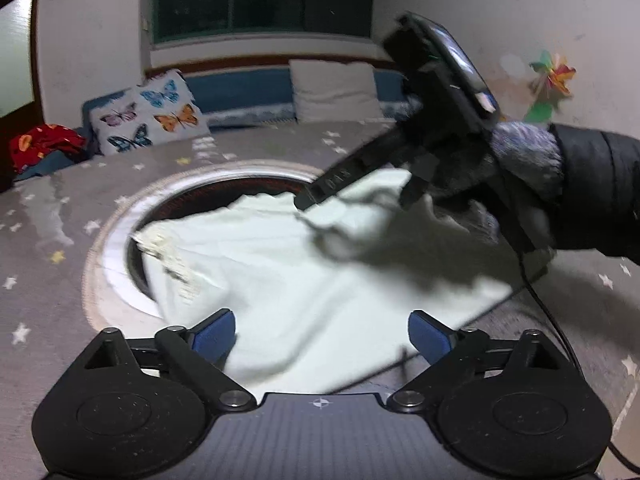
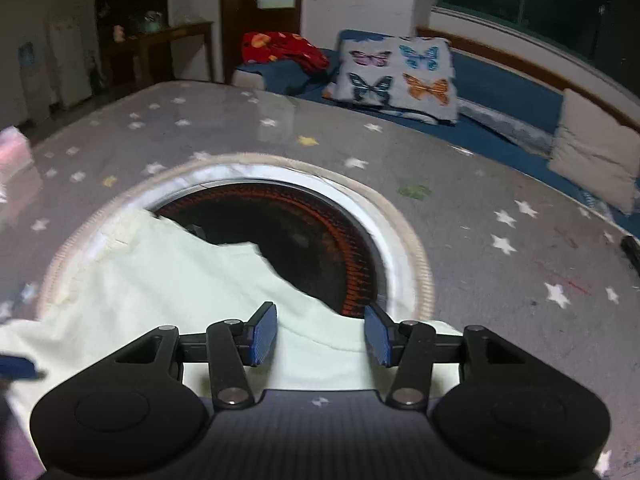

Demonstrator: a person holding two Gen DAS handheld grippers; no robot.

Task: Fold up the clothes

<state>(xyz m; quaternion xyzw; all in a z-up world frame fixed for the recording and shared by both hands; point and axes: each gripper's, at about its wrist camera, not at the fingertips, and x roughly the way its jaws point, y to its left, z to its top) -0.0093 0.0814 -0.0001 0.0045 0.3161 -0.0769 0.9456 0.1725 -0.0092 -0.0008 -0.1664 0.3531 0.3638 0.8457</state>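
Your left gripper (image 1: pixel 322 330) gapes wide and your right gripper (image 2: pixel 320 334) sits half open, both empty, poised over the cloth (image 1: pixel 280 264) at frame centre, ready to pinch its edge.

left hand-held gripper (image 1: pixel 322 330) jaws wide apart, right hand-held gripper (image 2: pixel 320 334) parted

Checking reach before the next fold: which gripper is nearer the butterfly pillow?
Left, as far as the views show. The left gripper hangs over the pale garment on the butterfly pillow's side; the right gripper is further away.
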